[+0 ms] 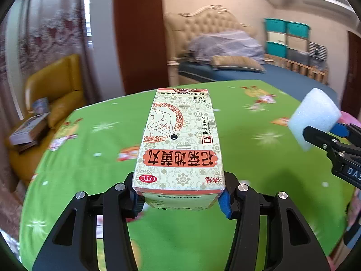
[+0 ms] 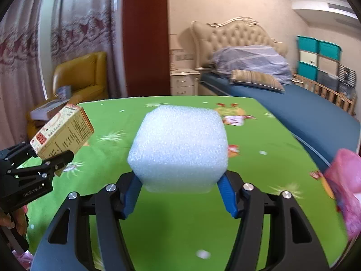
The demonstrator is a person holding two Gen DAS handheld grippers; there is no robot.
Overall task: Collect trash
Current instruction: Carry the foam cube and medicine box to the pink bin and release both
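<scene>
My left gripper (image 1: 180, 199) is shut on a cream and red medicine box (image 1: 180, 140) and holds it above the green tablecloth (image 1: 90, 176). The box also shows in the right wrist view (image 2: 63, 133), at the left, in the left gripper (image 2: 56, 160). My right gripper (image 2: 178, 194) is shut on a white foam block (image 2: 178, 149), held above the table. The foam block shows in the left wrist view (image 1: 313, 117) at the right, gripped by the right gripper (image 1: 315, 135).
A pink bag (image 2: 347, 189) sits at the table's right edge. A yellow armchair (image 2: 83, 76) with books stands beyond the table on the left. A bed (image 2: 282, 99) with a blue sheet lies behind on the right.
</scene>
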